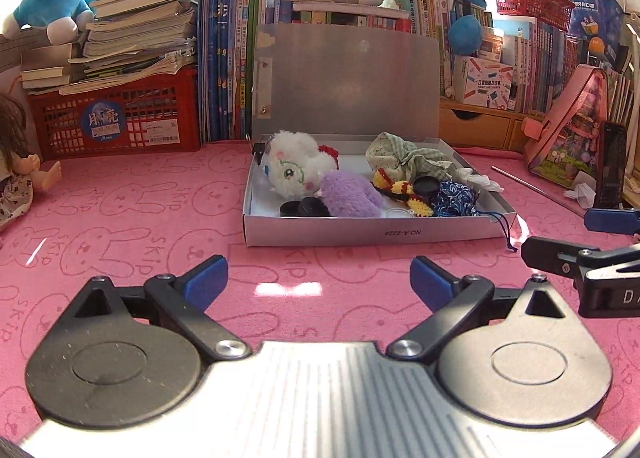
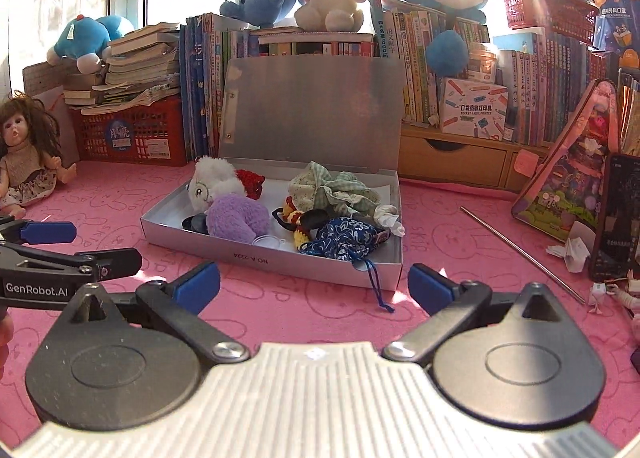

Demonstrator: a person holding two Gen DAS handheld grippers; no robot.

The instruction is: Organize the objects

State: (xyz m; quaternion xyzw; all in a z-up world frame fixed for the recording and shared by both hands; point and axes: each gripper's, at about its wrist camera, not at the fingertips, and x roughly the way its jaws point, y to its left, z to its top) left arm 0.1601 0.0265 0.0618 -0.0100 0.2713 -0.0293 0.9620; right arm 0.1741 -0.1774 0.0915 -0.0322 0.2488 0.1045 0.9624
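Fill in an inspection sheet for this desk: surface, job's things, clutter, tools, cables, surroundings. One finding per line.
Surface: pink bunny-print mat, sunlit patches.
Job's things: open silver box, lid upright; inside lie a white plush, purple plush, green checked cloth, blue floral pouch whose cord hangs over the front wall.
Clutter: metal rod, crumpled paper, phone, doll.
Tools: left tool open, empty; right tool open, empty; both short of the box.
Cables: nothing seen.
Surroundings: books, red crate, plush toys by a bright window.
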